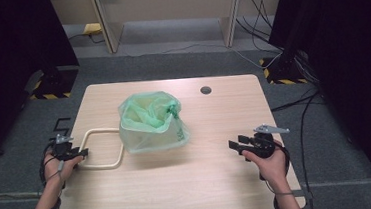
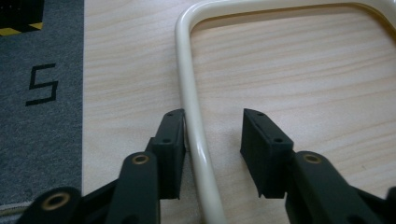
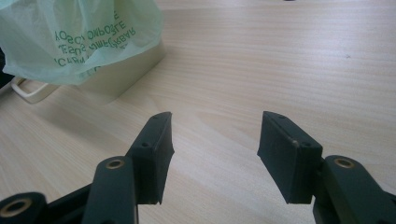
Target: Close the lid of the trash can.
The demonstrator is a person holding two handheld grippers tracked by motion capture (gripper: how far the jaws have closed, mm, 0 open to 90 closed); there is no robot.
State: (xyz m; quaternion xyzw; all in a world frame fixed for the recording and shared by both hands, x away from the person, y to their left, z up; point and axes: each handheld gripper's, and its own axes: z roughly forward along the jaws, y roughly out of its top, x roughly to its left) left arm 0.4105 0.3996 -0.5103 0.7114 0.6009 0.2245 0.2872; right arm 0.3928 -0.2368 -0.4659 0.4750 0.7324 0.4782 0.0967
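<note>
A small cream bin (image 3: 126, 70) lined with a pale green plastic bag (image 1: 150, 121) stands at the table's middle. Green print runs across the bag (image 3: 79, 37). A cream loop-shaped frame (image 1: 100, 166) lies flat on the table to the bin's left, with one end against the bin. My left gripper (image 1: 82, 153) is open at the loop's near left corner. Its jaws straddle the frame's rod (image 2: 191, 93), and the left jaw touches it. My right gripper (image 1: 233, 146) is open over bare wood right of the bin, pointing toward it, with nothing between its jaws (image 3: 215, 119).
A wooden table (image 1: 219, 182) carries a dark round hole (image 1: 205, 90) at the back. Grey carpet lies around it, marked with a black "5" (image 2: 42, 84) by the left edge. Cables (image 1: 304, 110) trail on the floor at right.
</note>
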